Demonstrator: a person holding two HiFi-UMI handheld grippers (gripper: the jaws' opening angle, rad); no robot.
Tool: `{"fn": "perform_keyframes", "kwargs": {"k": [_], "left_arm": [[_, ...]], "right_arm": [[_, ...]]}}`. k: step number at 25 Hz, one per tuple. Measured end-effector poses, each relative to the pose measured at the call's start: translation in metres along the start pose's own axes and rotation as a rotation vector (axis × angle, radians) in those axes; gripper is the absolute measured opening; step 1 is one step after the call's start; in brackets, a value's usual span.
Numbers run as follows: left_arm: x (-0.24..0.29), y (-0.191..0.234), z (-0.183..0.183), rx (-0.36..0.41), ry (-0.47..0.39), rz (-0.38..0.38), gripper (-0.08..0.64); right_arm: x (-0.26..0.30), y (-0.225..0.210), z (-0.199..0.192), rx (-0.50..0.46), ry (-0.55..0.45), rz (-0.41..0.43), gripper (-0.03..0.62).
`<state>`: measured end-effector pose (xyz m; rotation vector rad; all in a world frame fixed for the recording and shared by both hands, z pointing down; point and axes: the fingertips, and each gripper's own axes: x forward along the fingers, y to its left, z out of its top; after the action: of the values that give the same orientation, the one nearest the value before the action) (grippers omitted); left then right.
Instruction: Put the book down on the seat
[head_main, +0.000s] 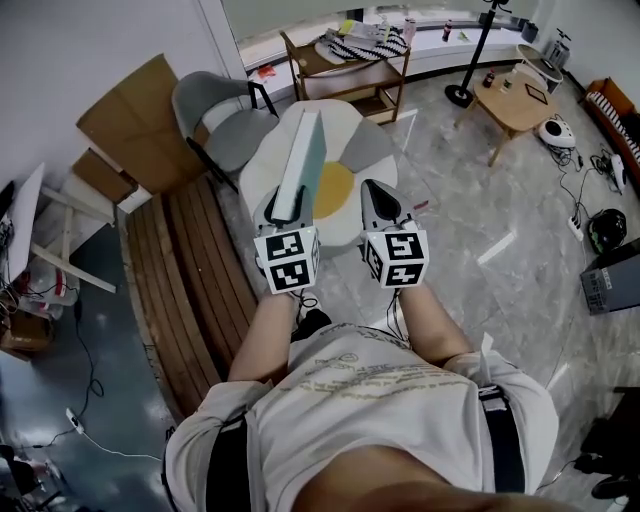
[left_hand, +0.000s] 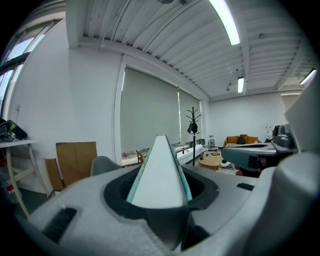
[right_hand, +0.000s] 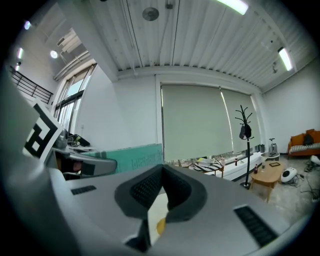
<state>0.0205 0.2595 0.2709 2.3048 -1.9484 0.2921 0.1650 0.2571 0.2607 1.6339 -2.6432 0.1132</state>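
Observation:
A thin book (head_main: 300, 165) with a teal cover and white page edge stands on edge in my left gripper (head_main: 288, 205), which is shut on its near end. In the left gripper view the book (left_hand: 160, 170) runs forward out of the jaws of this gripper (left_hand: 160, 200). It hangs over a flower-shaped seat (head_main: 370, 150) with white petals and a yellow centre (head_main: 335, 185). My right gripper (head_main: 378, 200) is beside it on the right, shut and empty. The right gripper view shows that gripper (right_hand: 157, 200) with its pads together and the teal cover (right_hand: 132, 157) to the left.
A grey chair (head_main: 215, 120) stands behind the seat at the left, next to a slatted wooden bench (head_main: 190, 270) and cardboard (head_main: 130, 125). A wooden shelf (head_main: 350, 70), a coat stand (head_main: 470, 60) and a low wooden table (head_main: 510, 100) are further back.

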Motion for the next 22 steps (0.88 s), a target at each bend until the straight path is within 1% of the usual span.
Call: {"fn": "perform_keyframes", "kwargs": {"k": [4,11,14,18,22], "left_arm": [[0.027,0.019,-0.002,-0.024,0.016,-0.010,0.173],[0.079,0.065,0.020,-0.031,0.006,-0.039,0.173],[0.099,0.083,0.028,-0.027,-0.002,-0.062,0.173],[0.121,0.104,0.028,-0.023,0.001,-0.088,0.174],[0.140,0.114,0.027,-0.018,0.007,-0.128,0.173]], "right_arm": [[0.037,-0.001,0.001,-0.007,0.016,-0.002,0.026],[0.104,0.007,0.019,-0.024,0.011,-0.023,0.027],[0.132,0.012,0.024,-0.030,0.009,-0.042,0.026],[0.157,0.018,0.025,-0.037,0.003,-0.073,0.028],[0.174,0.016,0.021,-0.034,0.012,-0.115,0.028]]}}
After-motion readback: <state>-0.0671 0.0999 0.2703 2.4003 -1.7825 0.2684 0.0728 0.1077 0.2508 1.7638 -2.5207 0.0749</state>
